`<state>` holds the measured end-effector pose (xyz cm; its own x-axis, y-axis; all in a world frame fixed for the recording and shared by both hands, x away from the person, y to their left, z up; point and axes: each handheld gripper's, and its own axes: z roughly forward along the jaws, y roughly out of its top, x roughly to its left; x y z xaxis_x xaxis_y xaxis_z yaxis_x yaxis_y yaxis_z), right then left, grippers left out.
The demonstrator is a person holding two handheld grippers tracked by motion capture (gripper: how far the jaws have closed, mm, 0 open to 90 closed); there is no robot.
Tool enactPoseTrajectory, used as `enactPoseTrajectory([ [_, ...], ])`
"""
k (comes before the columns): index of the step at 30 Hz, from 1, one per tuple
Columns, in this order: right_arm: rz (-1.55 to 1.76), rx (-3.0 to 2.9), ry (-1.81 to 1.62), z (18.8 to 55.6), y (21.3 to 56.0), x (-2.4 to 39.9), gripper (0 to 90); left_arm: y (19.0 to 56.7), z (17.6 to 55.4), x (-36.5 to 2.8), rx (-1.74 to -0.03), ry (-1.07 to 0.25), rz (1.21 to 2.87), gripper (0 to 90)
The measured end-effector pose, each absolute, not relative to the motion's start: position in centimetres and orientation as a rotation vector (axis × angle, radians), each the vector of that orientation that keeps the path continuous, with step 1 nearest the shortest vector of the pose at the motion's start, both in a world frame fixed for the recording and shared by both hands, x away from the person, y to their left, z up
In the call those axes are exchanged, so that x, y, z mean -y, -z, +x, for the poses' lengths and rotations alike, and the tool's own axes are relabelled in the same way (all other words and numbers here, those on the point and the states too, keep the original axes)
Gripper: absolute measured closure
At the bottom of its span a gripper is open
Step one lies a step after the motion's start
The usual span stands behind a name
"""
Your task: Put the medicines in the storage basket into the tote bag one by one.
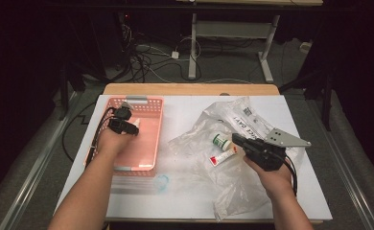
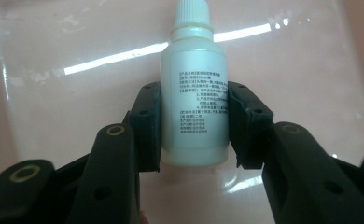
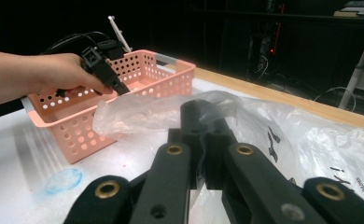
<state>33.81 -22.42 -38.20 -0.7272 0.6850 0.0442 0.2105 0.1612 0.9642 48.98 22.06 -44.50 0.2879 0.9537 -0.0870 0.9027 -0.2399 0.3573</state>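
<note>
Work in hand: small items are going from the bag (image 1: 233, 143) into the basket (image 1: 149, 108); the bottle (image 2: 194, 93) looks to be at the point of set-down.
Left claw (image 2: 194, 123): over the basket floor, pads on either side of the bottle's body and, as far as the left gripper view shows, pressing on it, so I read it as grasping the bottle.
Bottle: white, labelled, cap pointing away from the claw along the line of the jaws, base nearest the claw; in the high view it shows pale just right of the left claw (image 1: 122, 125).
Key relation: the bottle's long axis runs straight out between the jaws, and the pink floor lies just behind it; whether it rests on the floor I cannot tell.
Next move, judged: spreading the jaws should leave the bottle lying in the basket; it may roll sideways, being round.
Right claw (image 3: 196, 140): clenched on a fold of the bag, holding it down on the surface (image 1: 185, 196) right of the basket.
Left in the bag: a green-capped jar (image 1: 221, 141) and a red-and-white tube (image 1: 222, 156), just left of the right claw (image 1: 242, 143).
Nearer hand: the right, but it is occupied with the bag, so the left would have to cross over.
</note>
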Motion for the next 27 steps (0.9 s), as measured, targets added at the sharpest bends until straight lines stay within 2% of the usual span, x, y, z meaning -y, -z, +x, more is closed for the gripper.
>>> enactPoseTrajectory([
  [13,0.851,-2.04,-1.589,33.8,38.2,22.4,90.0,41.3,45.6,-20.8,-1.513,-0.253,2.213,58.3],
  [27,0.845,-2.033,-1.59,33.7,38.0,22.5,90.0,39.9,40.9,-20.9,-1.397,-0.313,2.193,58.3],
])
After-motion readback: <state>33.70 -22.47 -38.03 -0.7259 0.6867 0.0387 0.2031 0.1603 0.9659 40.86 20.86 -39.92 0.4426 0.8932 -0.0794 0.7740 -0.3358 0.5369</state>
